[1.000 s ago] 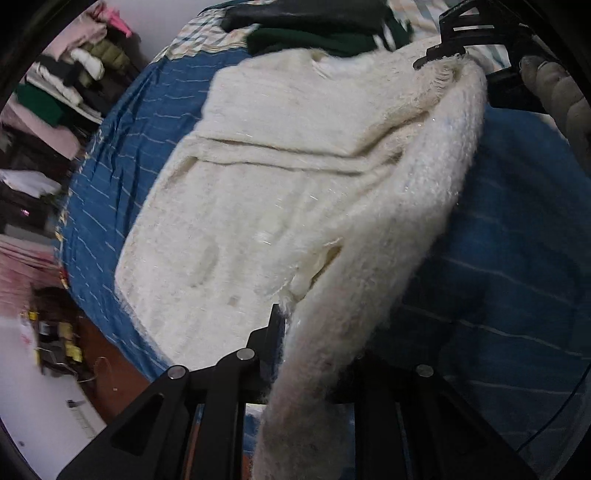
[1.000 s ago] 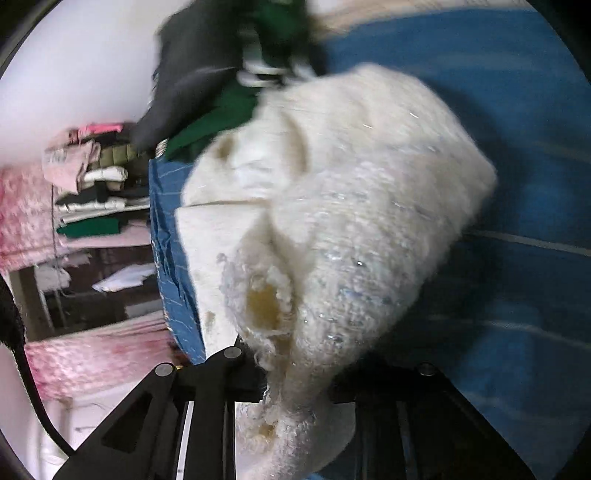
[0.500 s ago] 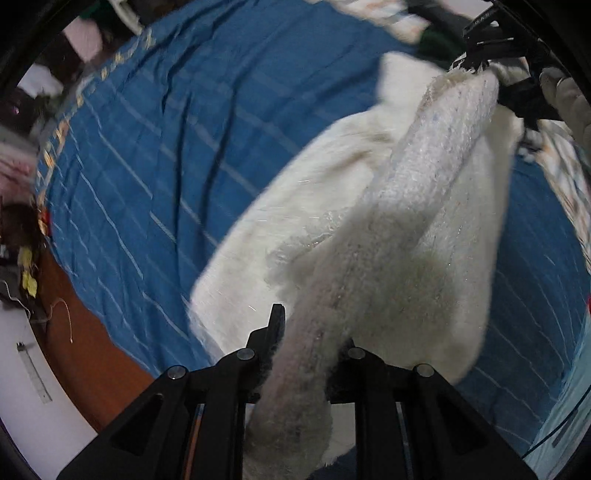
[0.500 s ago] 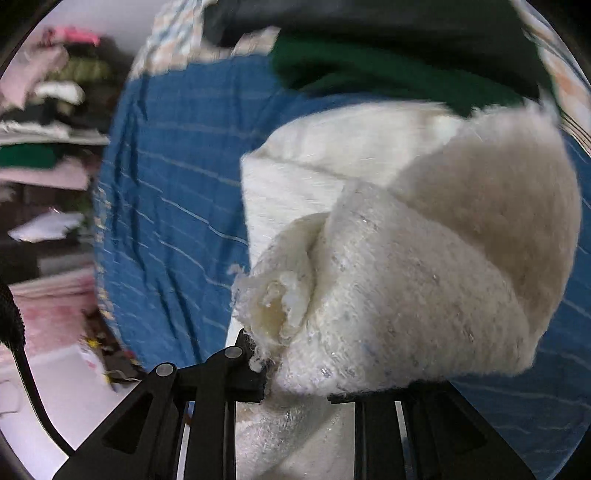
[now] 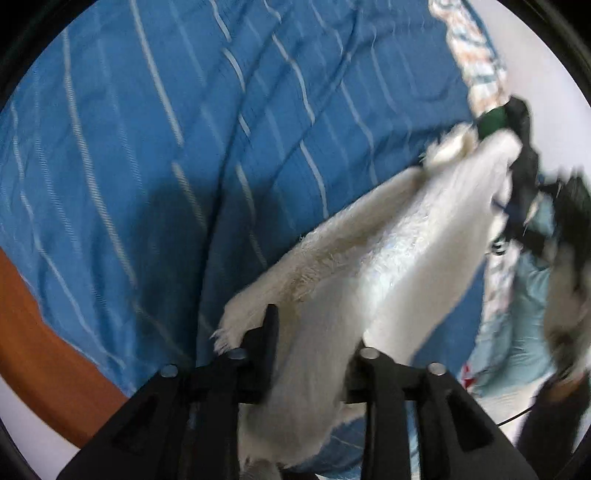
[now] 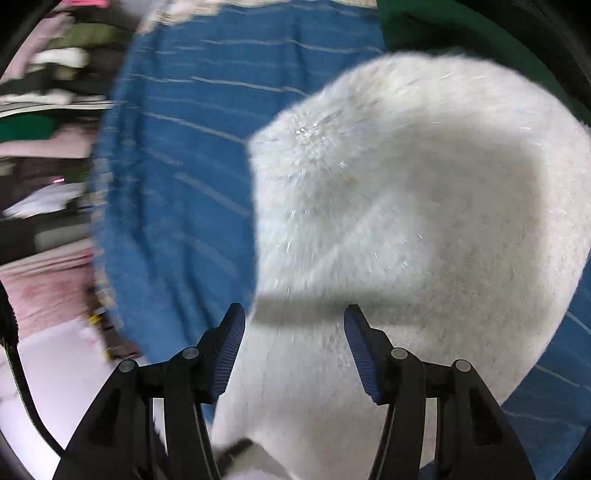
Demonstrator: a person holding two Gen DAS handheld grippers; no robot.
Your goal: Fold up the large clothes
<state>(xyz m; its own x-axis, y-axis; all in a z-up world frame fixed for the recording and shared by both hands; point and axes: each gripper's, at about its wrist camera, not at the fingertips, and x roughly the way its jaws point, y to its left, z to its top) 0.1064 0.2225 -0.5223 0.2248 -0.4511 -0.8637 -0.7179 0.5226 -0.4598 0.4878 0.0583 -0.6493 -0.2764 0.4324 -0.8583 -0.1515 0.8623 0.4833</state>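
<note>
A fuzzy cream-white sweater [image 5: 391, 266] lies partly lifted over a blue striped bedspread [image 5: 184, 147]. My left gripper [image 5: 314, 343] is shut on a bunched edge of the sweater, which stretches taut up to the right toward the other gripper [image 5: 524, 177]. In the right wrist view the sweater [image 6: 424, 206] bulges as a rounded folded mass on the bedspread [image 6: 177, 184]. My right gripper [image 6: 293, 328] is open, its blue-padded fingers [image 6: 231, 343] apart just over the sweater, holding nothing. Both views are motion-blurred.
A dark green garment [image 6: 461, 29] lies at the far side of the bed. Shelves with stacked clothes [image 6: 48, 92] stand to the left. An orange-brown floor [image 5: 40, 332] shows past the bed edge. A light blue cloth [image 5: 524, 317] lies at right.
My right gripper has opened and let go of the sweater edge. My left gripper has swung with its held edge across the bed, so bare bedspread now fills its view.
</note>
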